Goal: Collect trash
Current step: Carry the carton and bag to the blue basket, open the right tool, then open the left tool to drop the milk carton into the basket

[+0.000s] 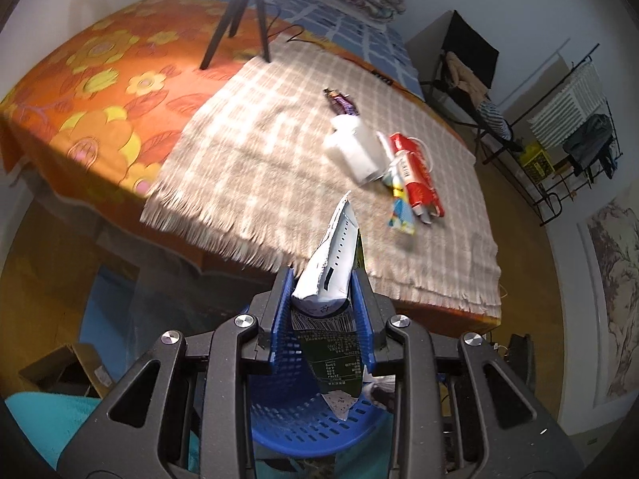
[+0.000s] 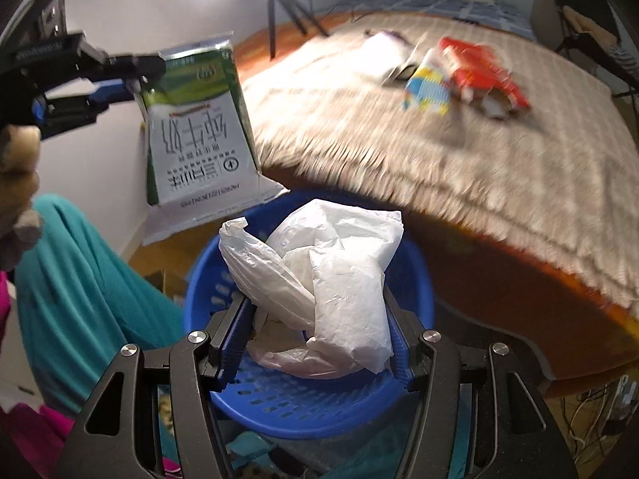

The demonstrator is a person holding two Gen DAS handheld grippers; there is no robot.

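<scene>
Two grippers: both loaded, both over the blue basket.
Left gripper: jaws pinching a flattened milk carton, held upside down above the basket's left rim in the right wrist view.
Right gripper: jaws pinching a crumpled white plastic bag, bag directly over the basket opening.
Edges: basket sits on the floor just beside the bed edge; fringe of the checked blanket overhangs that edge near the basket.
Open room: bare blanket between the fringe and the leftover trash; person's teal-clad leg close on the basket's left.
Remaining trash: white cup, red package, yellow-blue wrapper, purple wrapper, clustered together on the blanket, well apart from the basket.
Writing: carton is green and white with large Chinese characters, inverted; green panel has small print, too small to read. Other labels blurred.
Surface: blanket over an orange floral sheet; tripod stands on the bed.
Room: wood floor, white walls, black drying rack with clothes at right.
</scene>
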